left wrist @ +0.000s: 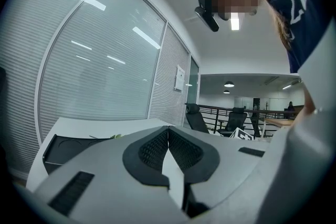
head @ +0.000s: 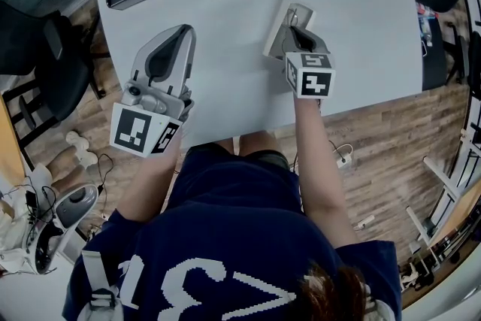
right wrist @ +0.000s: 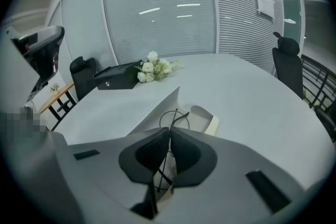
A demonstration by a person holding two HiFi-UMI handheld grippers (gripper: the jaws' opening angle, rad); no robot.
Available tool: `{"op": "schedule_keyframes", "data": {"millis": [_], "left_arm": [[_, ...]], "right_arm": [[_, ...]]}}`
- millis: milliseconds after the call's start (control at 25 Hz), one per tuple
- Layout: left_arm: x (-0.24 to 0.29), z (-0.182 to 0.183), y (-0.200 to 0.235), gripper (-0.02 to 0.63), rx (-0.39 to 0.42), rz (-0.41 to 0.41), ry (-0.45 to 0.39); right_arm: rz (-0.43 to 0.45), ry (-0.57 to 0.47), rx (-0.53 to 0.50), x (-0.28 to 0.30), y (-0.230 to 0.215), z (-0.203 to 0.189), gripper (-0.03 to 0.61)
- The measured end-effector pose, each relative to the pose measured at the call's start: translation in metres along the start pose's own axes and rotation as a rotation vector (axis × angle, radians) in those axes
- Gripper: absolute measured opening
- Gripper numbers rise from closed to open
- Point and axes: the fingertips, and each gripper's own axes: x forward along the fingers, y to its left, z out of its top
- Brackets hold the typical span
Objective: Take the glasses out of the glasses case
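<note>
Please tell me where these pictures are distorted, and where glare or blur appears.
Head view: dim and bluish, bent at the edges; the table is evenly lit. Left gripper view: strong fisheye, dark corners, lamp streaks on the glass wall. Right gripper view: same fisheye; the thin glasses in the right gripper are sharp.

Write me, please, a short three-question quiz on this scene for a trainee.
1. True or false: the left gripper holds the glasses.
2. What does the right gripper clamp? A) flowers B) glasses C) black box
3. Fill in: the glasses case lies ___ (open or closed) on the white table.
Key: 1 false; 2 B; 3 open.
</note>
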Motion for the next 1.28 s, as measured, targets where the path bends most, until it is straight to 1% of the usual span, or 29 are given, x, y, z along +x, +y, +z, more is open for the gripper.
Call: {"op": "schedule_keyframes", "data": {"millis": [320,440,600,720,840,1040,1280], "left_arm": [[-0.005,0.011,-0.001,0.015,0.008,0.014,-0.023],[-0.006,0.018,-0.002,0.014,0.015,0.017,-0.044],[-0.007,0.03,-0.002,0.014,0.026,0.023,-0.078],[-0.008,0.039,-0.002,0.014,0.031,0.03,-0.103],[-0.011,0.048,-0.002,0.014,0.042,0.038,-0.126],[-0.028,0.055,0.005,0.014,0.046,0.081,-0.15],[-0.067,0.061,0.027,0.014,0.059,0.188,-0.172]], "right_arm": [[0.032,-0.229,0.248,-0.031,-0.015,0.024,0.028],[0.049,-0.339,0.293,-0.05,-0.02,0.042,0.027],[0.057,-0.443,0.288,-0.075,-0.022,0.07,0.026],[0.066,-0.484,0.271,-0.089,-0.021,0.087,0.026],[0.093,-0.506,0.243,-0.101,-0.014,0.1,0.026],[0.175,-0.514,0.164,-0.107,0.021,0.12,0.026],[0.29,-0.519,0.085,-0.1,0.078,0.143,0.026]]}}
